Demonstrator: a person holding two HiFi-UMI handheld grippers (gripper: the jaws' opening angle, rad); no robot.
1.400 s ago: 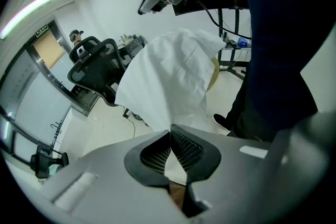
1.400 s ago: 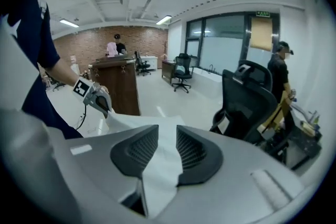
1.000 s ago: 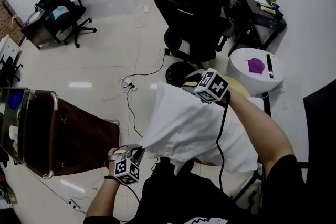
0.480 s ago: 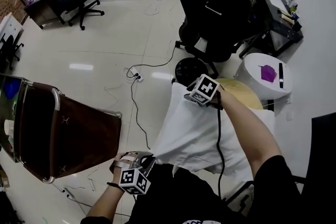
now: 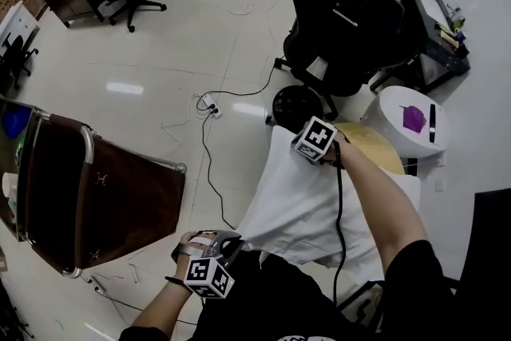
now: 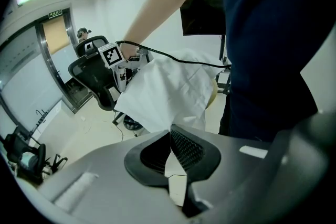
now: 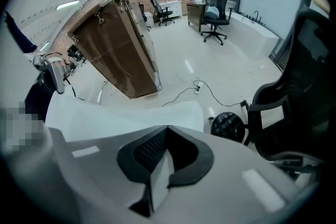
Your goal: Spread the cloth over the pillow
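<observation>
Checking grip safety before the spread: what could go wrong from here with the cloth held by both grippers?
1. The left gripper pinches only a corner tip of the cloth; a tug could pull it free.
2. The right gripper has just closed on the far edge, with only a sliver between its jaws; that hold may be shallow.
3. Its black cable crosses the cloth and might drag it.
</observation>
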